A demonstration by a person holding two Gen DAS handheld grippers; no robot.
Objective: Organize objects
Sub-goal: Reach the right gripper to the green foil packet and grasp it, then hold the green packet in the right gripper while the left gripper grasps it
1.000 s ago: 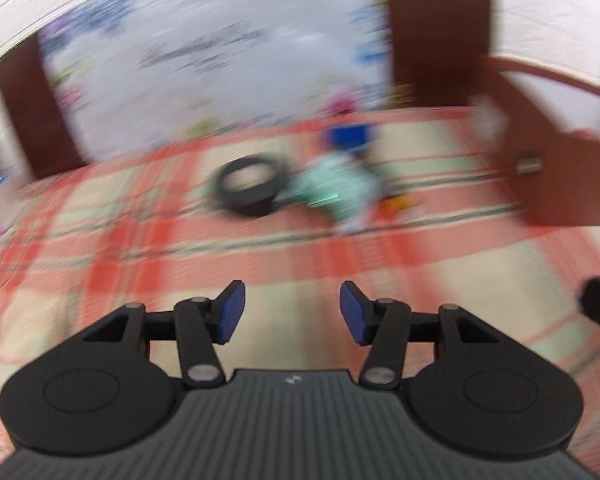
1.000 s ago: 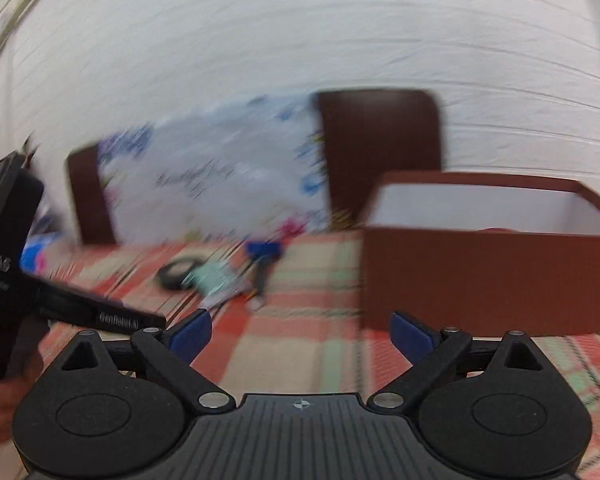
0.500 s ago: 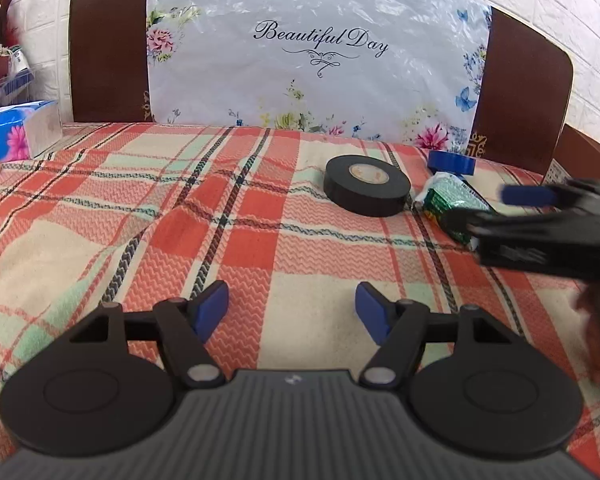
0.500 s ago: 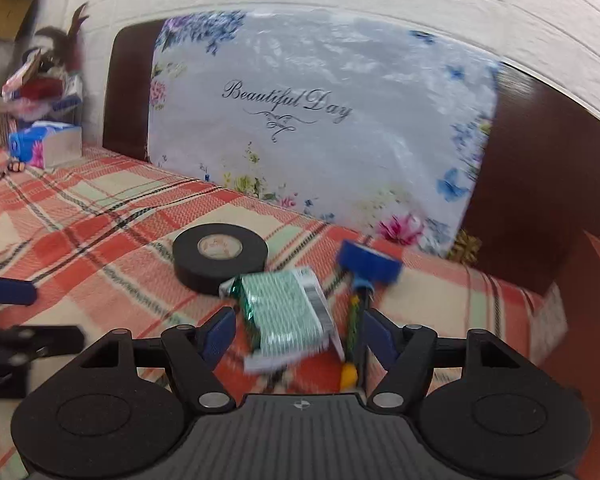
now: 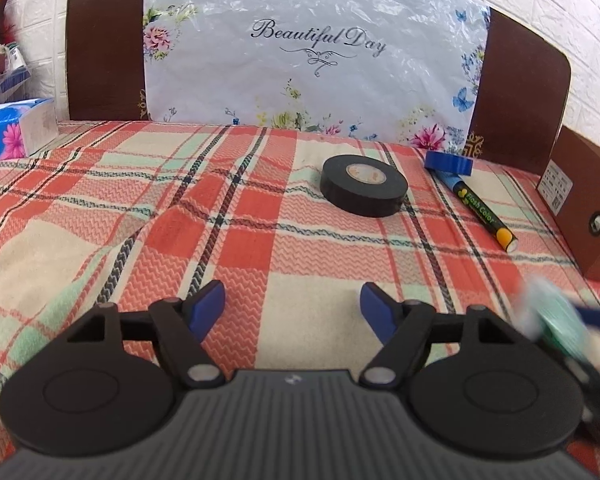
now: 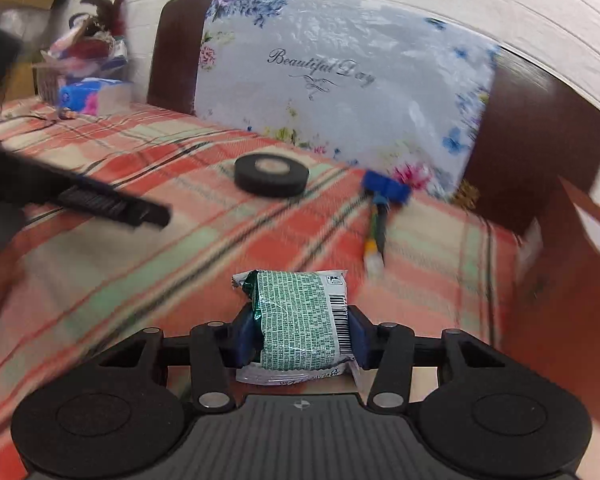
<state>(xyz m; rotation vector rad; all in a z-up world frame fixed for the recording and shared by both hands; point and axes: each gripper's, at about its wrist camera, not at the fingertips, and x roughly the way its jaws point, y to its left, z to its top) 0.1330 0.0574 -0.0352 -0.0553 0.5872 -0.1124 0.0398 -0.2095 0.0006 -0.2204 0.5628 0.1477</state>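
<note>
My right gripper [image 6: 298,338] is shut on a green snack packet [image 6: 300,320] and holds it above the plaid cloth; the packet shows blurred at the right edge of the left wrist view [image 5: 552,320]. A black tape roll [image 5: 364,191] lies on the cloth, also in the right wrist view [image 6: 272,175]. A blue tape roll [image 5: 449,162] and a marker pen [image 5: 480,210] lie to its right, both also in the right wrist view, tape [image 6: 386,190] and pen [image 6: 376,236]. My left gripper [image 5: 292,310] is open and empty, near the cloth's front.
A brown open box [image 5: 588,196] stands at the right, close to the packet in the right wrist view [image 6: 568,280]. A floral plastic bag [image 5: 316,48] leans on a brown headboard at the back. A blue tissue pack [image 5: 16,128] sits at far left.
My right gripper has closed on the green packet and lifted it away from the tape and pen, toward the right front. My left gripper has stayed open, shifting slightly.
</note>
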